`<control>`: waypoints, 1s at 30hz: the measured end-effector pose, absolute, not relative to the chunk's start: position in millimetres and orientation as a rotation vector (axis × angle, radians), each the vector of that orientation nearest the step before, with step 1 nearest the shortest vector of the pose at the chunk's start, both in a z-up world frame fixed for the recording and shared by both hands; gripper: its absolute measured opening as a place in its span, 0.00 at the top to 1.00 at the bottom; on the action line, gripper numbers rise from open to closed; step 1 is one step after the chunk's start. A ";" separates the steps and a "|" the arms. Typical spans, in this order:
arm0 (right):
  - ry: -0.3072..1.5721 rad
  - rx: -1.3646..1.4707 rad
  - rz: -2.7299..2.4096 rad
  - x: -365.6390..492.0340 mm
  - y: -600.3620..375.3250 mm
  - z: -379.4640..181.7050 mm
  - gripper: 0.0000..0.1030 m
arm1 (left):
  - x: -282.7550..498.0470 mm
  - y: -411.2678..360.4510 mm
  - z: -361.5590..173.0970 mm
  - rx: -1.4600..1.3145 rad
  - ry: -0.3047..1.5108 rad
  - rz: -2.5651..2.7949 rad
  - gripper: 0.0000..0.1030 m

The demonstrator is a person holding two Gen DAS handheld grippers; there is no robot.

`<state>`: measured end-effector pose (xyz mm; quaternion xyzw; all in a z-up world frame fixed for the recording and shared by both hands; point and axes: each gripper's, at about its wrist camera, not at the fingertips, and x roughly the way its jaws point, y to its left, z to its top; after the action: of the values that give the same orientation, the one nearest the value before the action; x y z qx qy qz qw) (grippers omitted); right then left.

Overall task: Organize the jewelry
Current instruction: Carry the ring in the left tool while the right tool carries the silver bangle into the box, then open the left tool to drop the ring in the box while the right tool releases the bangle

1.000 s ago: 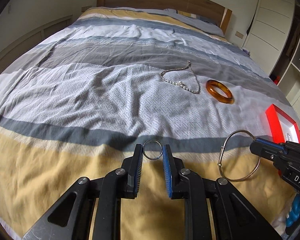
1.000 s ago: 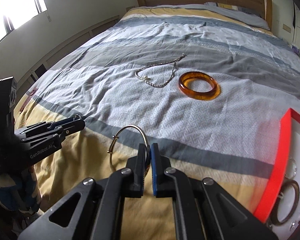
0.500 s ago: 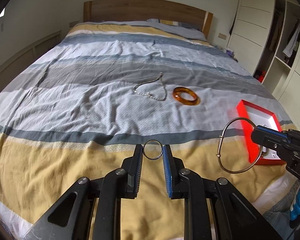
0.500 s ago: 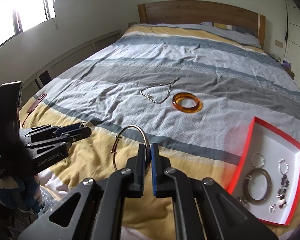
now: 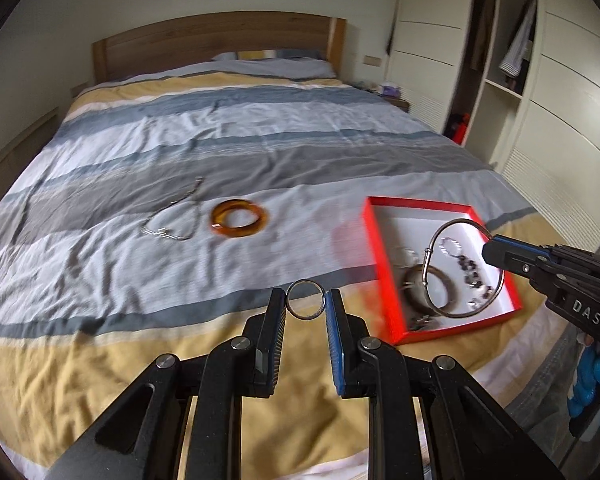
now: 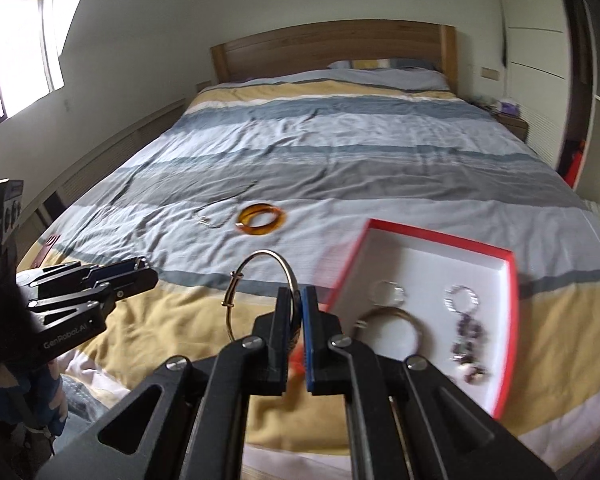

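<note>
My left gripper (image 5: 305, 300) is shut on a small silver ring (image 5: 292, 308), held above the bed. My right gripper (image 6: 298, 298) is shut on a thin metal bangle (image 6: 260, 257); it also shows in the left wrist view (image 5: 444, 236), hanging over the red jewelry box (image 5: 370, 240). The box (image 6: 506, 300) lies on the bed at the right and holds several rings, a bracelet and beads. An amber bangle (image 5: 256, 214) and a silver chain necklace (image 5: 172, 234) lie on the bedspread further back, apart from both grippers.
The striped bedspread (image 5: 180, 152) covers a wide bed with a wooden headboard (image 5: 220, 40). A white wardrobe with open shelves (image 5: 500, 60) stands at the right. A window (image 6: 16, 60) is at the left. The left gripper shows in the right wrist view (image 6: 140, 274).
Both grippers have risen and pulled back from the bed, each keeping its ring or bangle. The views have swung right, so the red box is now fully in sight.
</note>
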<state>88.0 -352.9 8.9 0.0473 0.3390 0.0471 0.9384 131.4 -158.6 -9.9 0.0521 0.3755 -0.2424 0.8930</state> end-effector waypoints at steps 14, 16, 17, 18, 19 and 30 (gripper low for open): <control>0.762 0.161 -0.092 104.1 -464.1 -35.0 0.95 | 142.8 -288.7 -49.8 0.173 0.855 -0.668 0.81; 0.779 0.165 -0.107 108.8 -471.7 -43.7 0.95 | 147.2 -301.9 -58.5 0.181 0.874 -0.681 0.81; 0.789 0.163 -0.114 110.7 -475.2 -48.0 0.95 | 149.1 -306.1 -61.6 0.184 0.881 -0.684 0.81; 0.800 0.159 -0.120 112.6 -478.0 -52.6 0.95 | 150.6 -311.9 -65.6 0.188 0.888 -0.687 0.81; 0.806 0.156 -0.123 113.6 -479.2 -55.0 0.95 | 152.1 -316.4 -69.4 0.192 0.895 -0.691 0.81; 0.867 0.157 -0.147 119.1 -490.1 -84.0 0.95 | 166.8 -340.5 -113.4 0.216 0.985 -0.671 0.81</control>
<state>119.1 -490.1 -84.0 0.0761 0.4193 -0.0711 0.9019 166.8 -340.5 -113.4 0.1017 0.4630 -0.3153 0.8221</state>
